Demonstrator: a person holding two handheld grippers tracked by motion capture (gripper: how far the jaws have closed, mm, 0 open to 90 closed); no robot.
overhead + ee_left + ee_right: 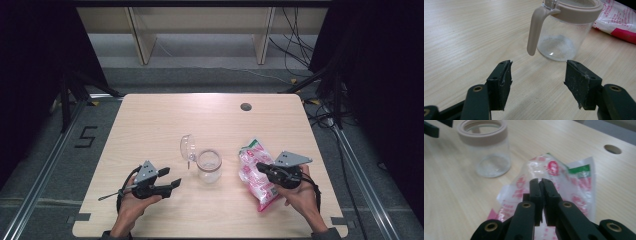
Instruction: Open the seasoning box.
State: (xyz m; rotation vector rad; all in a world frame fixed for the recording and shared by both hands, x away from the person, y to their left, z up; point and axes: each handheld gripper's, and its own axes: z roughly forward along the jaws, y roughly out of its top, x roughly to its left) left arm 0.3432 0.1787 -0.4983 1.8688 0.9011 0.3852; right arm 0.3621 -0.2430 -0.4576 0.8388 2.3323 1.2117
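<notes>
The left gripper (171, 179) rests low over the near left part of the table (150, 120), held in the person's left hand (131, 204). Its jaws stand wide apart with nothing between them; in the left gripper view only bare wood lies in the gap. They point toward the jar, which stands a short way beyond the tips without touching them.

The jar (209, 166) is clear glass with a beige collar around its mouth and stands upright near the middle of the table. A beige handle (534, 31) hangs down its side on the left gripper's side. A clear lid (187, 148) stands raised at the jar's far left edge, so the mouth is open. A faint white residue lies on the jar's bottom.

The bag (256, 172), clear plastic with pink and white print and a green patch, lies flat to the right of the jar, near it but apart.

The right gripper (260, 167) sits over the bag, held in the person's right hand (300, 195). Its jaws are pressed together. In the right gripper view the tips lie directly over the plastic; whether film is pinched between them cannot be told.
</notes>
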